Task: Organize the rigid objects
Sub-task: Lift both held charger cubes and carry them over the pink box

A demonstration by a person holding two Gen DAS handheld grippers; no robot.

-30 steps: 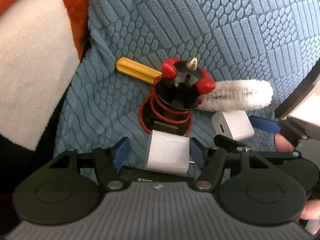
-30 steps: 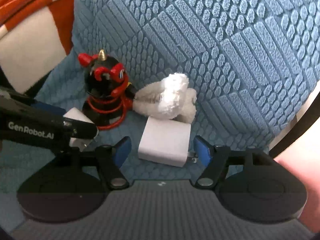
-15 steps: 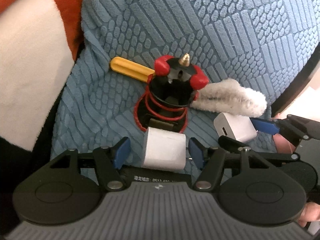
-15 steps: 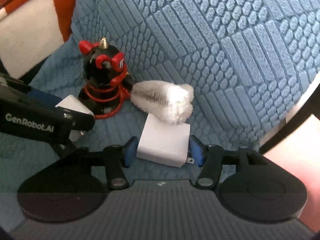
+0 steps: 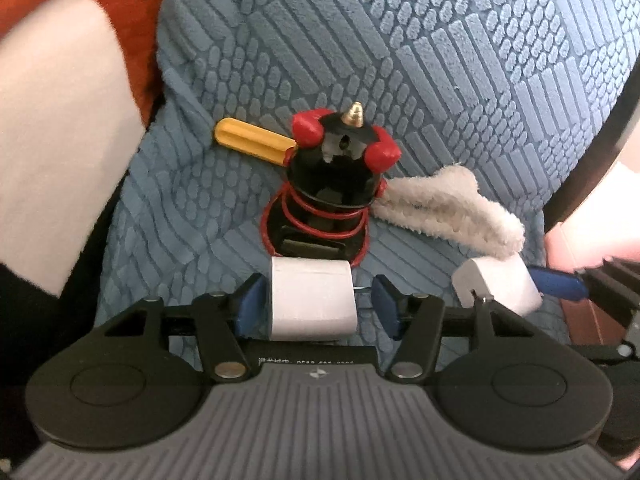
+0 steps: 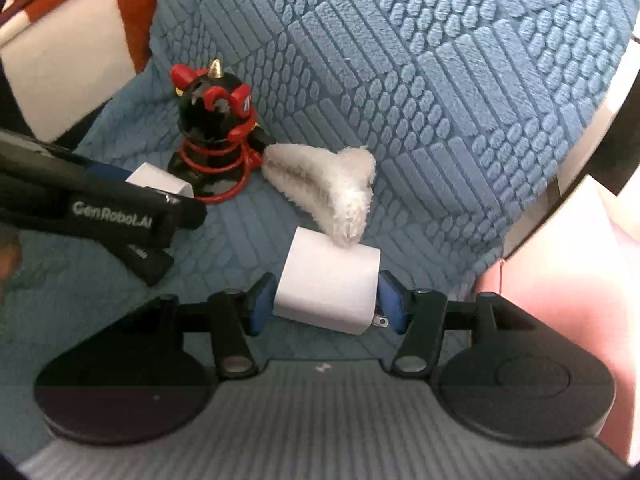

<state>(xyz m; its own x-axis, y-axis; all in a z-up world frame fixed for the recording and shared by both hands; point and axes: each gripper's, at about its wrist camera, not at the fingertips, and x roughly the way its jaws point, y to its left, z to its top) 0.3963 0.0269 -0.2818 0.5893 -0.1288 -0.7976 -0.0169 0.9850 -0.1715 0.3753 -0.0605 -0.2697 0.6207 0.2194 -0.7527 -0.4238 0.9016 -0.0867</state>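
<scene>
Right now I have a white charger block between each set of jaws: the left gripper point(image 5: 316, 304) is closing on the left charger point(image 5: 313, 300), its pads not yet touching. My right gripper point(image 6: 326, 300) pinches the right charger point(image 6: 328, 284) by its sides. Both sit on the blue cushion point(image 5: 440, 80) below the black-and-red figurine point(image 5: 336, 176), so I can lift the pair together.

I see my right gripper point(image 6: 326, 300) with its blue pads against both sides of a white charger block point(image 6: 328, 286), prongs toward the right pad. A fluffy white cloth point(image 6: 326, 186) overlaps the block's far edge. Left of it stands a black-and-red figurine point(image 6: 216, 132) on blue textured fabric point(image 6: 420, 80)
</scene>
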